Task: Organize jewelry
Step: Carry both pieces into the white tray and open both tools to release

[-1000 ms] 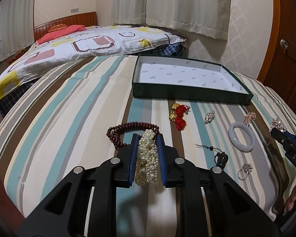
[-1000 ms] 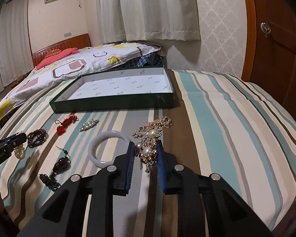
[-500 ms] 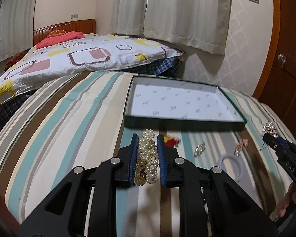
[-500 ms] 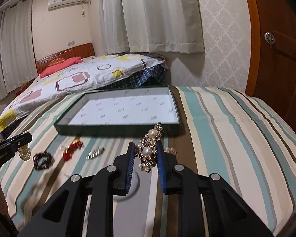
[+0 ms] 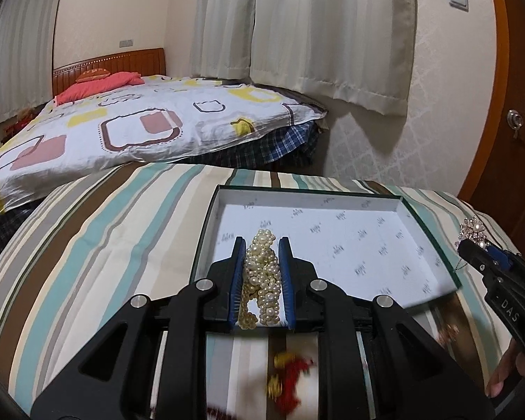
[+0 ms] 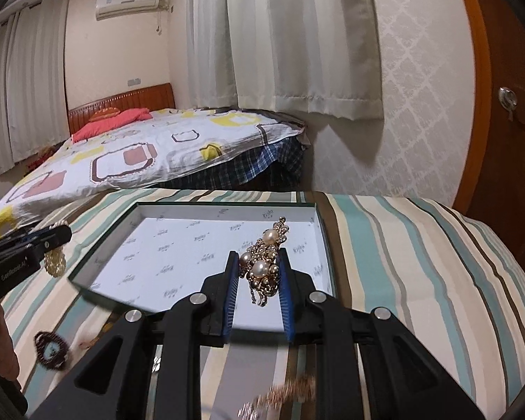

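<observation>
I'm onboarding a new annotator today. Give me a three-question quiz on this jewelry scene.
1. True or false: the green box already holds jewelry.
2. What is the left hand-held gripper clamping: A) white bangle, B) pearl strands, C) red tassel?
3. Name what the right hand-held gripper holds.

Key: 1 false, its white lining is bare. 2 B. 3 a gold-and-pearl ornament.

A striped bedspread [image 5: 98, 231] covers the near bed; beyond lie a patterned quilt [image 5: 150, 129], red pillow [image 5: 98, 85], pale curtains [image 6: 297, 42] and a wooden door [image 6: 507, 122].
</observation>
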Available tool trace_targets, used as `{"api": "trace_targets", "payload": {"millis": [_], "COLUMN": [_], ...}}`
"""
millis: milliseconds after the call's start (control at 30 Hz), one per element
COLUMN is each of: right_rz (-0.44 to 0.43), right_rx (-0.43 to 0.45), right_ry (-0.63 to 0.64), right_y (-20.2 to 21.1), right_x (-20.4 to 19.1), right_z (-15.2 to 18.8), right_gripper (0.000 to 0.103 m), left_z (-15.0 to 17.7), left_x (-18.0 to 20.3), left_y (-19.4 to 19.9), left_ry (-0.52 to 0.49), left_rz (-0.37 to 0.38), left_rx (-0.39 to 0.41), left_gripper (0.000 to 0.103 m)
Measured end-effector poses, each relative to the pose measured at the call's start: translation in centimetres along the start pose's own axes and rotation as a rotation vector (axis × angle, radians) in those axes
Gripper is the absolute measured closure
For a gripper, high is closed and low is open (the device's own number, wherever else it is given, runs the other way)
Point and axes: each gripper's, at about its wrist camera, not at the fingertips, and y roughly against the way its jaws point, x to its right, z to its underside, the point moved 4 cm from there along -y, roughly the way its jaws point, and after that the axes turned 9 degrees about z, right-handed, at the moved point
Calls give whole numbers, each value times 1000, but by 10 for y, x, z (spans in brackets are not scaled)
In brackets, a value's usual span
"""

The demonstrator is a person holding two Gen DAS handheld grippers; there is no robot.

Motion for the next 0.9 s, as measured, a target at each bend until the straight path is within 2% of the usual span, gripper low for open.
{"api": "trace_targets", "payload": {"millis": [100,333,600,733,833,900], "right_rz": [1,5,-7,-9,-10,-9], "right_rx": [-42,-156,-248,-278,-287,-285], "right_ry": [12,30,30,20,21,24], "right_y": [-23,-62,-77,-83,-84,-83], "right_x": [-1,-1,1,3,3,3], "right_z": [4,22,29,30,31,31], "right_gripper": [81,81,81,80,79,76], "left_z": [0,20,35,36,36,35], "left_x": [-4,-16,-18,-19,-21,-21], "left_y": [-24,-74,-95,-97,-98,-99], "left_ry": [1,27,30,37,49,52], "left_rz": [-10,-22,-22,-24,-24,-24], "left_rx": [-33,-162,-247,-259,-266,-269], "left_gripper": [84,84,84,84,81,74]}}
